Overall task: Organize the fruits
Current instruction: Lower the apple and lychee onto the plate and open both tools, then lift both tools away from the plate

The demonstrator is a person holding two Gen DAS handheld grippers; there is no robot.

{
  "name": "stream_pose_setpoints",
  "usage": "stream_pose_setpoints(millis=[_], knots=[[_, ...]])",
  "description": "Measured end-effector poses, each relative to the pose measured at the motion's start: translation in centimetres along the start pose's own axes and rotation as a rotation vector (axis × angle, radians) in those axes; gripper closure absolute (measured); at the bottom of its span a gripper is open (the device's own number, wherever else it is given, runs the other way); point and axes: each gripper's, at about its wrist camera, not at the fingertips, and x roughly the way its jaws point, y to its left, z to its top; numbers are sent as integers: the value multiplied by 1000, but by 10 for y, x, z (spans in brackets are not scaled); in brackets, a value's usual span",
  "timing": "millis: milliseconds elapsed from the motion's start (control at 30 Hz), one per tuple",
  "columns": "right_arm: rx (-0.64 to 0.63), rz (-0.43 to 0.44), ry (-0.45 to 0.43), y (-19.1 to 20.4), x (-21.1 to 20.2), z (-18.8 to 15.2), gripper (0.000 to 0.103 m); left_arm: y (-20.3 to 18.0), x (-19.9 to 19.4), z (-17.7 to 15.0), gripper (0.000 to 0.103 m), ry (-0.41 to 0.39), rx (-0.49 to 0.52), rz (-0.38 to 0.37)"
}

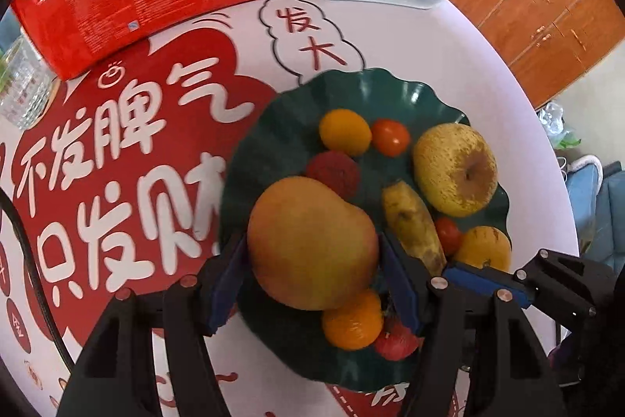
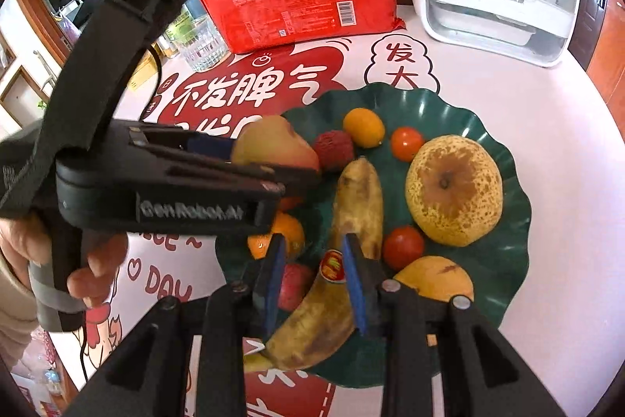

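I have fruit in both hands over the green plate (image 2: 504,159), so the step in hand looks like the setting-down of pieces onto it. My left gripper (image 1: 312,262) is clamped on the mango (image 1: 312,241), one blue pad on each flank; the fruit sits between my fingers just above the plate's near side, with a small orange (image 1: 351,323) and a lychee (image 1: 394,339) under and behind it. My right gripper (image 2: 314,286) is clenched on the banana (image 2: 347,245) near its sticker, the curved body running ahead of the fingertips toward the plate's middle and its tail trailing back under my wrist. Just right of those fingertips lie a tomato (image 2: 402,247) and the big speckled pear (image 2: 453,190).

Next, I judge, each piece needs a free patch: the mango must go down clear of the orange below it, and the banana must settle flat before I let the jaws go, or it may roll against the tomato.
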Motion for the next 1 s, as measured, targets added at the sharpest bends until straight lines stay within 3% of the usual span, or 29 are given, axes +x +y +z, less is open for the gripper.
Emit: stream_pose_setpoints(millis=[133,267,633,1000], knots=[[-7,-6,2,0,0,-1,72,-9,1,0,26,15,6,-23],[2,-6,-1,1,-3,-2,71,-20,-10,-2,20,-12,54,19],[16,-26,-13,4,-20,-13,70,-26,-53,-21,15,-91,61,68],[62,-40,-41,9,-47,-33,70,-27,-101,-72,10,-139,13,117]])
